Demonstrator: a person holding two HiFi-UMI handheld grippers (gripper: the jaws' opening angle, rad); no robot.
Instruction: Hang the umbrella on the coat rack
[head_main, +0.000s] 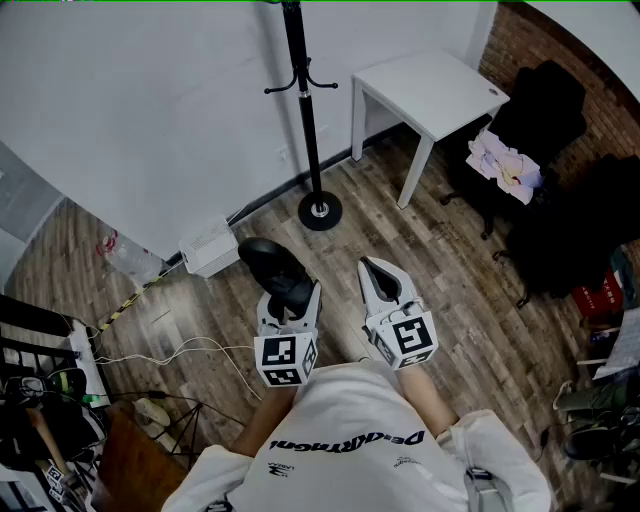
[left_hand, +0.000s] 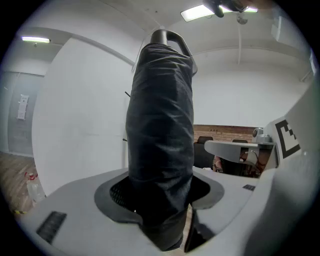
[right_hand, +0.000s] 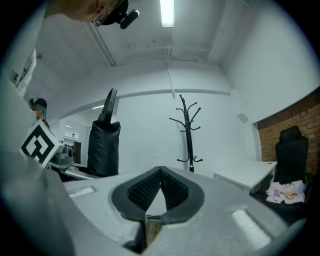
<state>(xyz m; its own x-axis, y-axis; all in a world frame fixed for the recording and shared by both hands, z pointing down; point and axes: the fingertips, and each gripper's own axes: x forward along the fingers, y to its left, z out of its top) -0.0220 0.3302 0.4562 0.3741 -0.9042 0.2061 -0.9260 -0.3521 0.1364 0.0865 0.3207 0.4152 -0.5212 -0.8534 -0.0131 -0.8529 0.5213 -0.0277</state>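
Observation:
A black folded umbrella (head_main: 272, 268) stands upright between the jaws of my left gripper (head_main: 288, 312), which is shut on its lower part. In the left gripper view the umbrella (left_hand: 160, 110) fills the middle, with its curved handle at the top, and hides most of what lies beyond. The black coat rack (head_main: 305, 110) stands ahead by the white wall on a round base (head_main: 320, 211), well apart from both grippers. My right gripper (head_main: 374, 268) is beside the left, shut with nothing in it. In the right gripper view, the rack (right_hand: 189, 135) is straight ahead and the umbrella (right_hand: 104, 147) is to the left.
A white table (head_main: 430, 90) stands right of the rack. Black office chairs (head_main: 540, 110), one with clothes (head_main: 505, 165) on it, line the brick wall at right. A white box (head_main: 210, 248), cables and a plastic bottle (head_main: 125, 255) lie on the wood floor at left.

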